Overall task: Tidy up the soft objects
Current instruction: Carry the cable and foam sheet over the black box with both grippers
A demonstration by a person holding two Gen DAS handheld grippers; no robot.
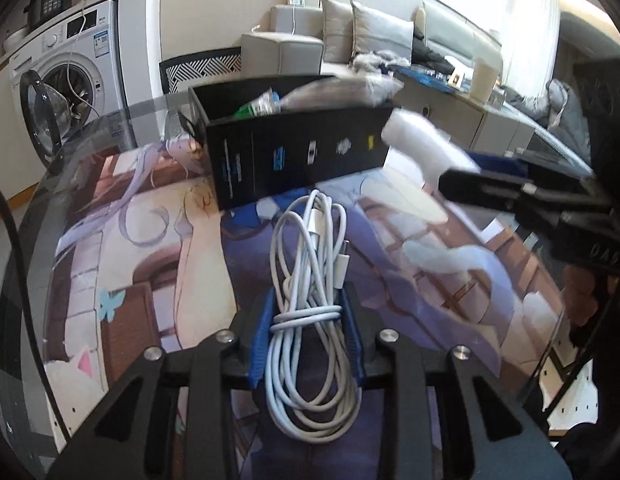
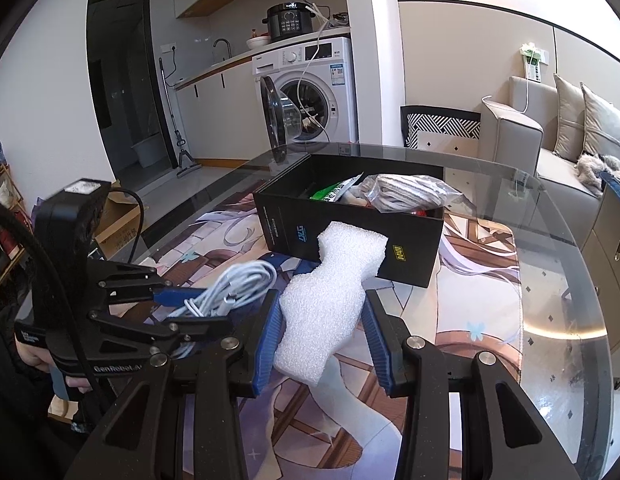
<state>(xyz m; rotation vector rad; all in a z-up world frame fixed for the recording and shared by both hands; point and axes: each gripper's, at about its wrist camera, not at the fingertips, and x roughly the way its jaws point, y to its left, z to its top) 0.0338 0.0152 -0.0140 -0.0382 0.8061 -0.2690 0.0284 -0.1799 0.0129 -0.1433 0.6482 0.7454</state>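
A coiled white cable (image 1: 310,320) lies between the blue pads of my left gripper (image 1: 307,300), which is shut on its wrapped middle just above the illustrated mat (image 1: 149,240). The right wrist view shows the same left gripper (image 2: 205,308) at the left, with the cable (image 2: 237,284) sticking out of it. My right gripper (image 2: 322,300) is shut on the narrow waist of a white foam piece (image 2: 330,280), held in front of the open black box (image 2: 277,220). In the left wrist view the foam (image 1: 422,140) hangs by the box's (image 1: 297,156) right corner.
The box holds a green-white packet (image 2: 330,192) and a clear bag of cord (image 2: 406,192). The mat lies on a round glass table (image 2: 550,280). Beyond it are a washing machine (image 2: 310,92) with its door open, a patterned chair back (image 2: 442,124) and a sofa (image 2: 550,140).
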